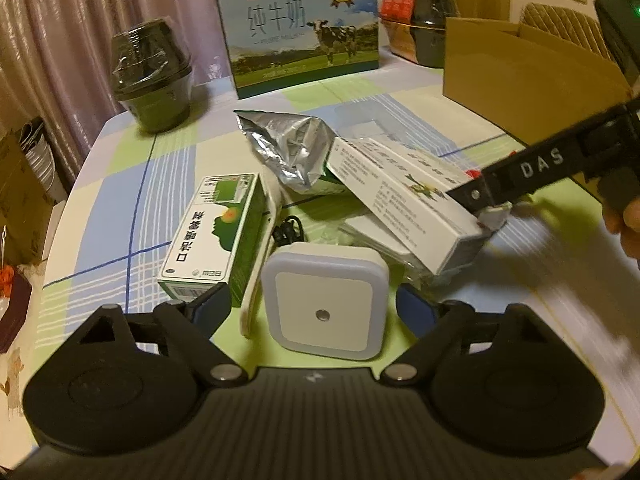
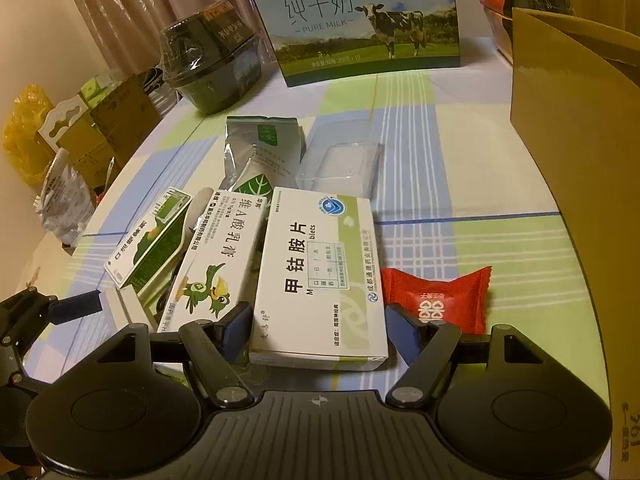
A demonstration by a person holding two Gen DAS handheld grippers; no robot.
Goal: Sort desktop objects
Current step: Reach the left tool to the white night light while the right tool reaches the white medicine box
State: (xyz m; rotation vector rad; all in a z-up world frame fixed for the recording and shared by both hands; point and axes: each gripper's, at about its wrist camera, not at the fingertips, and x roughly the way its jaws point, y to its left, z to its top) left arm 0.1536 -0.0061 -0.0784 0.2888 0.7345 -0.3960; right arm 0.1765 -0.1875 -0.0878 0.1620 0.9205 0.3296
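Boxes (image 2: 320,276): 3 med, 1 pouch (image 2: 262,152), 1 candy (image 2: 438,300).

The night light (image 1: 325,305) lies on the table (image 1: 120,216) right in front of the left gripper (image 1: 314,306), between its fingers. A medicine box (image 1: 218,236) stands just left of it. The foil bag (image 1: 286,148) lies farther ahead. In front of the right gripper (image 2: 318,330) lies a tablet box (image 2: 322,272), with the candy packet (image 2: 438,300) on its right and the duck box (image 2: 214,264) on its left. The milk carton (image 2: 356,16) stands far behind them.
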